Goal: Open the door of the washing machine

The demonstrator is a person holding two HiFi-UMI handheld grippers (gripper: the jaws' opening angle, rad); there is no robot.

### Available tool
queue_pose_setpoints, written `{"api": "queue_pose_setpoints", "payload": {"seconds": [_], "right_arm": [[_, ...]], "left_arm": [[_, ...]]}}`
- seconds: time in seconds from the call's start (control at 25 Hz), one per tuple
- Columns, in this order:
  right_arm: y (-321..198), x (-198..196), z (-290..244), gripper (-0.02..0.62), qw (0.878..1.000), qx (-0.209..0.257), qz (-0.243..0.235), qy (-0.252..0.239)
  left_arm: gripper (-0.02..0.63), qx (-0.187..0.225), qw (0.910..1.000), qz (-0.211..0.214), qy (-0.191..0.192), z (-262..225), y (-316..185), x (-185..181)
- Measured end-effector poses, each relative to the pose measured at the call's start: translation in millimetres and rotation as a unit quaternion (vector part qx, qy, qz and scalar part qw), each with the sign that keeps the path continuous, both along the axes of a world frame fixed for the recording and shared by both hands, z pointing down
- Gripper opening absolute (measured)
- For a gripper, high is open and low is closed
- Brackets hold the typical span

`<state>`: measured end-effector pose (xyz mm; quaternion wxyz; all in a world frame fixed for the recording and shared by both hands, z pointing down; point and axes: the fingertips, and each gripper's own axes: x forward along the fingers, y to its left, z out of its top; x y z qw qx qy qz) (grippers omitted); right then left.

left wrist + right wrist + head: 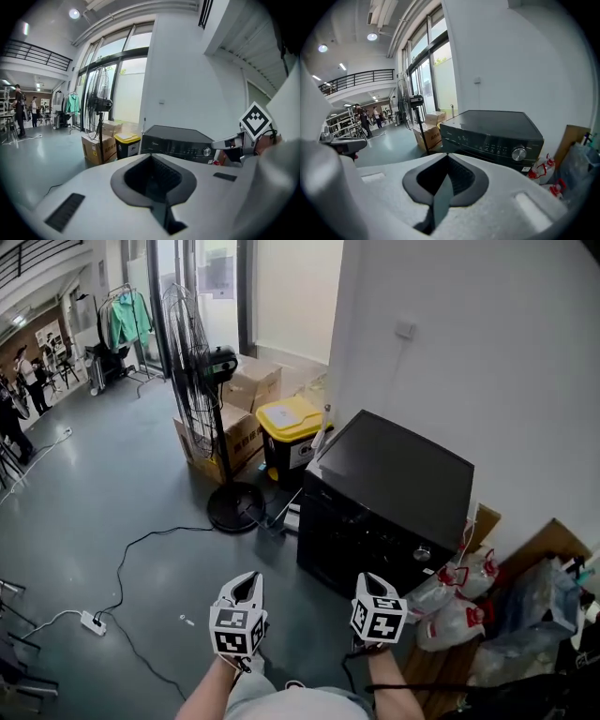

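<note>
Head view has your left gripper (246, 579) and right gripper (372, 579) side by side near you, both clenched on nothing, jaws together. Just beyond the right one stands the black washing machine (394, 493) against the white wall. Farther left are a yellow-lidded bin (289, 420) and a pedestal fan (220, 364).

Two claws were counted: left claw (246, 583), right claw (371, 579). Ahead of them were tallied one washing machine (394, 488), one standing fan (202, 371), one yellow-lidded bin (289, 418) and two cardboard boxes (244, 437). Left of the left claw, one power strip (92, 622) was counted.
</note>
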<state>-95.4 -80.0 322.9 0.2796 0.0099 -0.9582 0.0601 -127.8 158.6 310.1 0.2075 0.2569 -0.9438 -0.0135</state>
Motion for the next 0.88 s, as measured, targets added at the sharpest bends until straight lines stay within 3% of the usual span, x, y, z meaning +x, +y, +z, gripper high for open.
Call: {"api": "queue_pose_setpoints", "payload": {"seconds": [0.44, 0.88], "right_arm": [[16, -61, -8, 0.006, 0.996, -0.019, 0.090, -0.003], [35, -99, -3, 0.006, 0.986, -0.019, 0.163, -0.007]], "left_arm": [[0.005, -0.016, 0.9928, 0.117, -0.022, -21, -7, -110], [0.005, -0.008, 0.9809, 0.194, -0.004, 0, -9, -177]]}}
